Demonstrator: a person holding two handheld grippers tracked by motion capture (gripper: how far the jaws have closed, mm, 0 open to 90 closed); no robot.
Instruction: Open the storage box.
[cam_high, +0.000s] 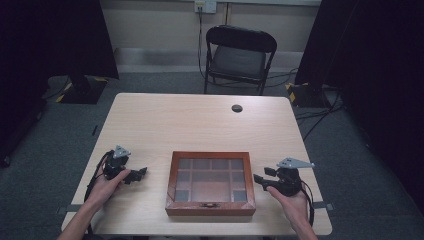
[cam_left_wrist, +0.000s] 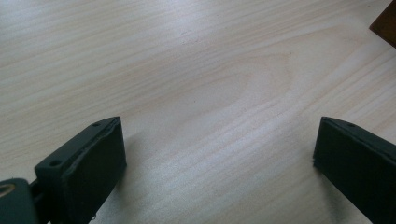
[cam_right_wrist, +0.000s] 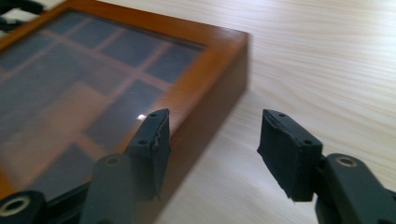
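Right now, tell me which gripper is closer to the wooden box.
The right gripper: its jaws nearly reach the wooden box at its right side, while the left gripper sits farther off over bare table.

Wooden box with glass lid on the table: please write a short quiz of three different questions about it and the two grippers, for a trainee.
1. True or false: the lid of the wooden box is closed.
2. Which is nearer to the box: A, the left gripper, or B, the right gripper?
3. Fill in: both grippers have their jaws ____.

Key: 1 true; 2 B, its jaws stand just beside the box's edge, while the left gripper is over bare table; 3 open.
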